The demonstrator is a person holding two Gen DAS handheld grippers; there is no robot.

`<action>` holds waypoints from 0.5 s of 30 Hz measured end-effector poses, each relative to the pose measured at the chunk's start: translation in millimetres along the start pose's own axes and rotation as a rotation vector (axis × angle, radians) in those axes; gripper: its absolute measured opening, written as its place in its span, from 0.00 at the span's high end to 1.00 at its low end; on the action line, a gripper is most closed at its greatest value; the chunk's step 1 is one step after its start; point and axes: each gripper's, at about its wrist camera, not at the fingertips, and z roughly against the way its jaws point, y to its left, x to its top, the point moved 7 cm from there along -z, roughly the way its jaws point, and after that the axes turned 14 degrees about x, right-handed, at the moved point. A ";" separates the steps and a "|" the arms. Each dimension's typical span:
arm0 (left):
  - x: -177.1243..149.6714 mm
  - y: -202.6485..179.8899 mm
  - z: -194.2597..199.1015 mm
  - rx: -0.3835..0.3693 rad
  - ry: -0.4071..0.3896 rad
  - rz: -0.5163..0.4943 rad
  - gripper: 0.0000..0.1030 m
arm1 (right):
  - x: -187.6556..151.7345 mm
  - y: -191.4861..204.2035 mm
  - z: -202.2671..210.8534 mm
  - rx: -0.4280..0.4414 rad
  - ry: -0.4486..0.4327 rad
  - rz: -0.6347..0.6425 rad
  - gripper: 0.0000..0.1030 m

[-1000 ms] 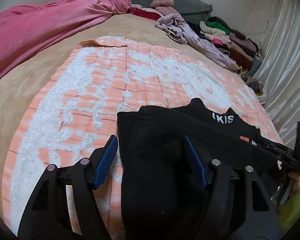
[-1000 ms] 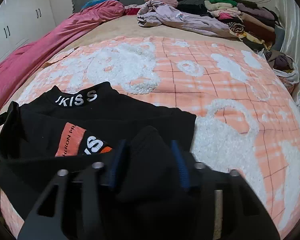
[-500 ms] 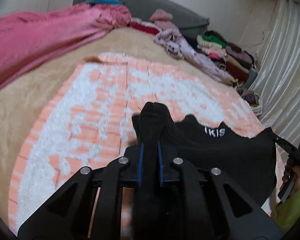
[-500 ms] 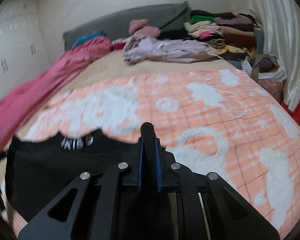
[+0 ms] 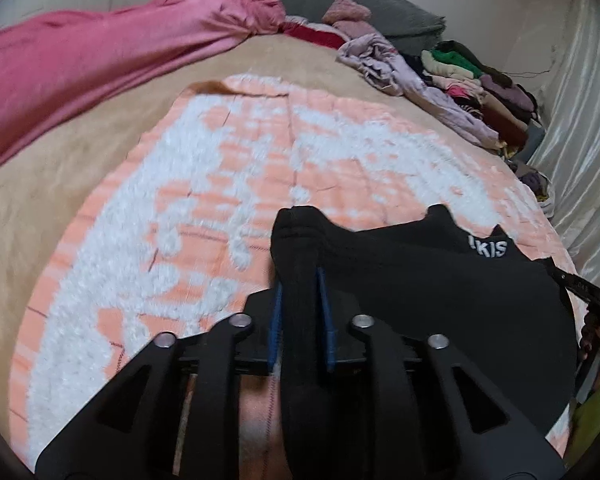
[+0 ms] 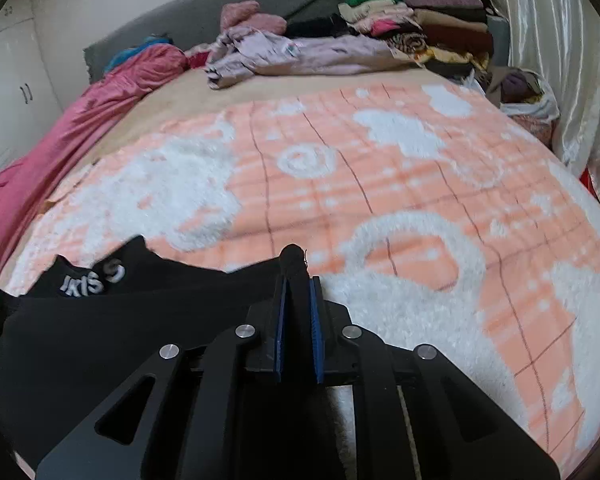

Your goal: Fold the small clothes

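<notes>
Left gripper (image 5: 299, 312) and right gripper (image 6: 298, 320) each pinch a bunched fold of the black garment (image 5: 440, 300) raised just over the orange-white blanket (image 6: 380, 184); only the left view catches a yellow-green sleeve (image 5: 596, 412); white collar lettering (image 6: 94, 278), blurred, perhaps "KISS".

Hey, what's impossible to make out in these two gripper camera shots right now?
- Left wrist view: the black garment's lower part, hidden behind the left gripper.
- Right wrist view: its white lettering, blurred and partly folded; its left side, cut off by the frame edge.
- Both views: the far clothes pile, too small to sort.
</notes>
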 end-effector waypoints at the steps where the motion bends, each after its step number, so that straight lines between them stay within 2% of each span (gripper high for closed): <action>1: -0.8 3.3 -1.8 0.003 0.007 0.011 0.82 | -1.5 -2.5 -1.3 -0.006 0.003 -0.012 0.85; 5: 0.3 8.5 2.6 0.009 -0.003 0.027 0.72 | -2.6 -3.8 -0.2 -0.018 0.001 -0.013 0.79; 13: 1.6 11.8 16.7 0.045 -0.014 0.016 0.66 | -2.7 -2.2 16.6 0.001 -0.027 -0.005 0.61; 15: 2.0 13.4 20.3 0.053 -0.021 0.013 0.64 | -3.6 0.9 24.1 -0.003 -0.038 0.013 0.61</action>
